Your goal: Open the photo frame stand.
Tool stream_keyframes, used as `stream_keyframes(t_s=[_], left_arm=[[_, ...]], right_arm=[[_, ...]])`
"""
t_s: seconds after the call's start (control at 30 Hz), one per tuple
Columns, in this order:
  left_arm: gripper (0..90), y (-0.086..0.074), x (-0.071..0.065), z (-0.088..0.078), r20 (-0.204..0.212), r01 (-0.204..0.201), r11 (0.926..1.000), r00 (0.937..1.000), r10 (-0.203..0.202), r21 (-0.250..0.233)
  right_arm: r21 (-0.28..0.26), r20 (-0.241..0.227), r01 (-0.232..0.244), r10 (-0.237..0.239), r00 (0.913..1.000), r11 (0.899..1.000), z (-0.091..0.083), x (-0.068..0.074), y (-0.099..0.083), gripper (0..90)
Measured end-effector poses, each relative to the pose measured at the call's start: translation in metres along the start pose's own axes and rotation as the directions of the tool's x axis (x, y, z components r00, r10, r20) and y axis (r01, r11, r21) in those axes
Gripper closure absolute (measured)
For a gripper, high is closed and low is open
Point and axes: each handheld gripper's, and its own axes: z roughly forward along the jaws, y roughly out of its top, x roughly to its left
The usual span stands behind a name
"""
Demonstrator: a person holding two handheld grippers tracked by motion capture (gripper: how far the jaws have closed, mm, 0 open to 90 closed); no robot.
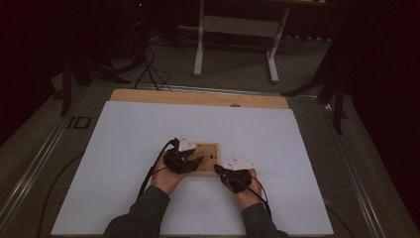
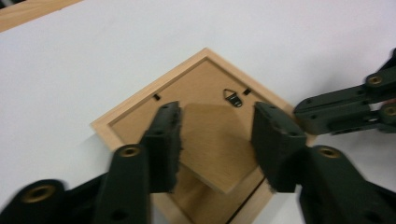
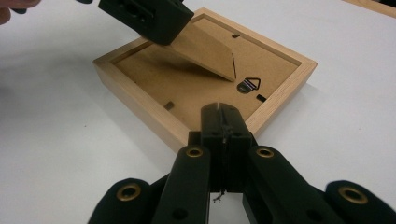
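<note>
A wooden picture frame lies face down on the white sheet that covers the bench, its fibreboard back up, between the two claws.

The left claw hangs above the frame's back with its jaws spread. Between them, raised off the back at a slant, stands the frame's hinged stand flap. In the left gripper view the flap's side edges lie just inside the two pads; whether the pads press on it cannot be told, though in the right gripper view one jaw sits at the flap's upper end. Just beyond the tips of this claw a small metal hanger sits on the back, near the far rail.

The right claw has its jaws pressed together with nothing between them. Its tips rest on or just over the near rail of the frame, by one corner. The hanger lies directly ahead of those tips, and the raised flap stands farther ahead, under the left claw.
</note>
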Motion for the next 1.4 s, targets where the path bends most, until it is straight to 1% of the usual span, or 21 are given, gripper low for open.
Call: stream_keyframes(t_s=[0.1, 0.2, 0.23, 0.27, 0.3, 0.37, 0.43, 0.5, 0.53, 0.6, 0.67, 0.73, 0.8, 1.1, 1.13, 1.23, 1.3, 1.4], left_arm=[[52.6, 0.000, 0.001, -0.001, 0.002, -0.003, 1.0000, 1.0000, 0.003, 0.001], [51.9, 0.001, 0.001, -0.005, 0.009, 0.005, 0.9998, 0.9999, -0.005, -0.020], [51.9, 0.001, 0.001, -0.005, 0.009, 0.005, 0.9998, 0.9999, -0.005, -0.020], [52.2, 0.002, 0.002, -0.010, 0.015, 0.008, 0.9992, 0.9999, -0.007, -0.040], [52.7, 0.002, 0.002, -0.013, 0.018, 0.009, 0.9987, 0.9998, -0.008, -0.050], [56.2, 0.002, 0.002, -0.016, 0.019, 0.005, 0.9985, 0.9998, -0.004, -0.055], [62.9, 0.002, 0.003, -0.024, 0.043, 0.002, 0.9976, 0.9991, 0.001, -0.069], [67.7, 0.002, 0.002, -0.028, 0.050, -0.003, 0.9970, 0.9987, 0.007, -0.077], [72.3, 0.001, 0.002, -0.030, 0.049, -0.006, 0.9969, 0.9988, 0.010, -0.078], [78.6, 0.000, 0.002, -0.033, 0.052, -0.012, 0.9972, 0.9985, 0.016, -0.074], [84.9, -0.002, 0.002, -0.034, 0.056, -0.009, 0.9979, 0.9984, 0.012, -0.064], [88.9, -0.005, 0.003, -0.035, 0.058, 0.001, 0.9983, 0.9983, 0.002, -0.058], [89.4, -0.007, 0.004, -0.036, 0.056, 0.009, 0.9986, 0.9984, -0.006, -0.051], [89.5, -0.018, 0.005, -0.040, 0.055, 0.009, 0.9993, 0.9985, -0.007, -0.036], [89.5, -0.021, 0.005, -0.040, 0.055, 0.008, 0.9997, 0.9984, -0.007, -0.024], [89.5, -0.025, 0.006, -0.039, 0.053, 0.013, 0.9998, 0.9985, -0.012, -0.015], [89.6, -0.029, 0.007, -0.036, 0.044, 0.012, 0.9999, 0.9989, -0.013, 0.001], [89.6, -0.032, 0.008, -0.033, 0.036, 0.007, 0.9997, 0.9993, -0.008, 0.022]], right_arm=[[-0.001, 0.000, 0.002, -0.002, 1.0000, 1.000, 0.000, 0.000, 0.000, 89.6], [-0.001, 0.000, 0.001, -0.001, 1.0000, 1.000, 0.000, 0.000, 0.000, 89.6], [-0.001, 0.000, 0.001, -0.001, 1.0000, 1.000, 0.000, 0.000, 0.000, 89.6], [-0.002, 0.001, 0.003, -0.003, 1.0000, 1.000, 0.000, 0.000, 0.000, 89.6], [-0.001, 0.000, 0.003, -0.003, 1.0000, 1.000, 0.000, 0.000, 0.000, 89.6], [-0.002, 0.001, 0.003, -0.003, 1.0000, 1.000, 0.000, 0.000, 0.000, 89.6], [-0.001, 0.000, 0.002, -0.002, 1.0000, 1.000, 0.000, 0.000, 0.000, 89.6], [-0.001, 0.000, 0.002, -0.002, 1.0000, 1.000, 0.000, 0.000, 0.000, 89.6], [-0.001, 0.000, 0.002, -0.002, 1.0000, 1.000, 0.000, 0.000, 0.000, 89.6], [-0.003, 0.001, 0.002, -0.002, 1.0000, 1.000, 0.000, 0.000, 0.000, 89.6], [-0.003, 0.002, 0.002, -0.002, 1.0000, 1.000, 0.000, 0.000, 0.000, 89.6], [-0.004, 0.002, 0.004, -0.004, 1.0000, 1.000, 0.000, 0.000, 0.000, 89.6], [-0.002, 0.001, 0.001, -0.001, 1.0000, 1.000, 0.000, 0.000, 0.000, 89.6], [-0.002, 0.000, 0.000, 0.000, 1.0000, 1.000, 0.000, 0.000, 0.000, 89.6], [-0.002, 0.000, -0.001, 0.001, 1.0000, 1.000, 0.000, 0.000, 0.000, 89.6], [-0.002, 0.000, -0.002, 0.002, 1.0000, 1.000, 0.000, 0.000, 0.000, 89.6], [-0.002, 0.000, -0.001, 0.001, 1.0000, 1.000, 0.000, 0.000, 0.000, 89.6], [-0.002, 0.001, -0.001, 0.001, 1.0000, 1.000, 0.000, 0.000, 0.000, 89.6]])
